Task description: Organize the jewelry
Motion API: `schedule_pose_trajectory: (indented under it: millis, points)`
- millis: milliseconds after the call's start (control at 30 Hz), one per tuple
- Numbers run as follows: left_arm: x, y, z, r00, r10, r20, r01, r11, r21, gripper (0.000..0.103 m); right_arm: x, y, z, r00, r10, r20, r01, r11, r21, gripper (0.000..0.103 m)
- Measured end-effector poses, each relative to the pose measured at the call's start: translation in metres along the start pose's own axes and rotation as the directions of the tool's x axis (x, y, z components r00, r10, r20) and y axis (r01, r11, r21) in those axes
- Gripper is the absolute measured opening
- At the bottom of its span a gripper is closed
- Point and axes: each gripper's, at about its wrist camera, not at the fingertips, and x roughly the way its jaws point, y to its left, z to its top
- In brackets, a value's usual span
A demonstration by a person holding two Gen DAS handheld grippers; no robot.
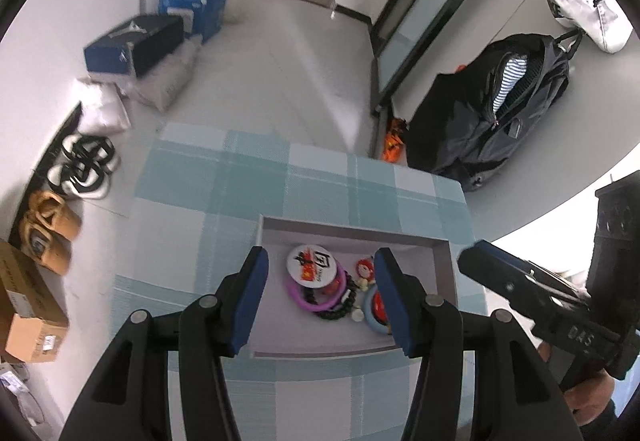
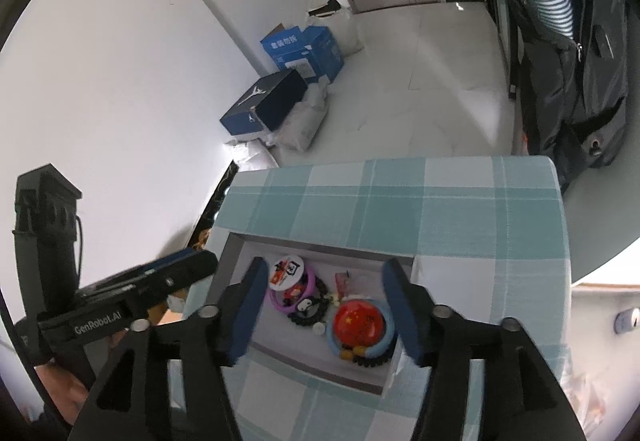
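A shallow grey box [image 1: 442, 281] [image 2: 230, 261] lies on a teal-checked table [image 1: 248, 177] [image 2: 460, 209]. It holds a white round badge [image 1: 314, 265] [image 2: 287, 271], a purple bracelet [image 1: 298, 297] [image 2: 308, 279], a black bead bracelet [image 1: 340, 311] [image 2: 304, 319], a red badge [image 2: 358, 323] inside a blue ring [image 1: 370, 317] [image 2: 332, 341], and a small red charm [image 1: 365, 268]. My left gripper [image 1: 320, 301] is open above the box, empty. My right gripper [image 2: 326, 311] is open above the box, empty. Each gripper shows in the other's view [image 1: 520, 289] [image 2: 160, 277].
The floor beyond holds blue boxes [image 1: 188, 1] [image 2: 304, 53], a dark shoe box [image 1: 136, 45] [image 2: 266, 105], shoes [image 1: 84, 165] and a cardboard box [image 1: 28, 317]. A black backpack [image 1: 496, 109] [image 2: 568, 61] stands at the right by a glass door.
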Motion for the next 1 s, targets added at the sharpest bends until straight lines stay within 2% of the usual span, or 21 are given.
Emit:
schedule_pose_trajectory:
  millis: [267,300,367,400,533,833,933,1000]
  points:
    - [-0.014,-0.010,-0.007,0.994,0.084,0.067,-0.088,0.995,0.049,0.051,-0.019,0.007,-0.012,0.999,-0.023,0.047,0.025,0.999,-0.028,0.085]
    - [-0.015,-0.012,-0.009,0.993,0.094,0.075,-0.098,0.994,0.056,0.053,-0.022,0.008,-0.014,0.998,-0.027,0.057,0.029,0.999,-0.030,0.085]
    - [-0.022,-0.016,-0.013,0.987,0.118,0.106,-0.126,0.989,0.071,0.067,-0.028,0.011,-0.018,0.997,-0.031,0.076,0.034,0.999,-0.038,0.086]
    - [-0.027,-0.018,-0.015,0.983,0.129,0.129,-0.140,0.987,0.078,0.068,-0.031,0.013,-0.021,0.996,-0.035,0.088,0.040,0.998,-0.045,0.087]
    - [-0.039,-0.029,-0.023,0.969,0.167,0.184,-0.190,0.975,0.111,0.069,-0.041,0.020,-0.030,0.991,-0.050,0.125,0.059,0.996,-0.072,0.091]
    - [-0.054,-0.048,-0.049,0.956,0.185,0.227,-0.224,0.961,0.161,0.071,-0.060,0.032,-0.052,0.977,-0.066,0.201,0.090,0.989,-0.117,0.099]
    - [-0.057,-0.047,-0.055,0.958,0.173,0.230,-0.211,0.965,0.153,0.071,-0.064,0.034,-0.061,0.974,-0.085,0.212,0.112,0.986,-0.120,0.099]
    - [-0.059,-0.044,-0.059,0.951,0.198,0.239,-0.233,0.964,0.127,0.071,-0.065,0.035,-0.069,0.974,-0.090,0.207,0.116,0.986,-0.118,0.100]
